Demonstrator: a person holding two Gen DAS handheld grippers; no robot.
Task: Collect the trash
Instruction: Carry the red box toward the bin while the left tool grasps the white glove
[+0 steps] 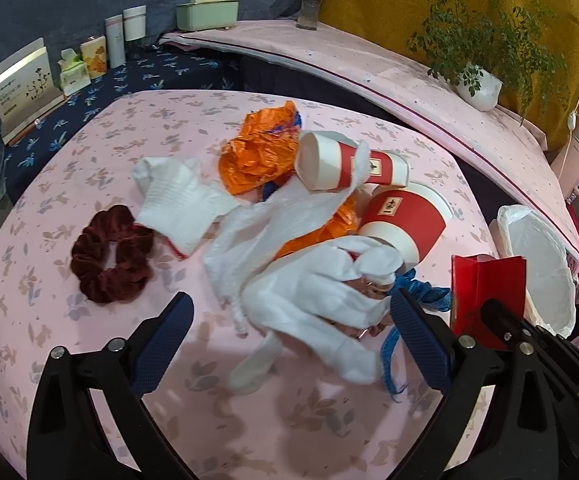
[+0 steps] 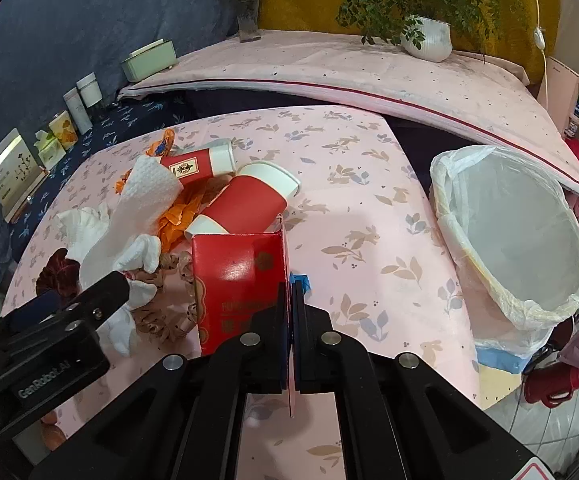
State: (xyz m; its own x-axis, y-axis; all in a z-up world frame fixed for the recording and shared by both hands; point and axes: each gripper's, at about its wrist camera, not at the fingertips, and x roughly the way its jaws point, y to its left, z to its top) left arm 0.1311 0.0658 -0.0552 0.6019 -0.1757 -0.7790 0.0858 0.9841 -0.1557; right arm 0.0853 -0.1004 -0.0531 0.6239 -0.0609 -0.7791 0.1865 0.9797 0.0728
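Right gripper: black jaws pressed together on the side wall of the red box, a glossy open-topped carton with gold print too small to read.
Left gripper: jaws spread wide, blue textured pads, nothing pinched; it hovers over a crumpled white tissue. Its black body carries the white lettering "GenRobot.AI".
Paper cups: two lie on their sides among the litter, white with red sleeves; the near cup and the far cup each bear a small cream label, its characters unreadable.
Orange wrapper: crinkled, shiny film, partly under the cups.
White knit glove: ribbed fabric, beside a dark red velvet scrunchie.
Blue ribbon: frilly, next to the tissue.
Tablecloth: pink, printed with leaves and rabbits.
Bin: round, lined with a thin white plastic bag, at the table's right edge.
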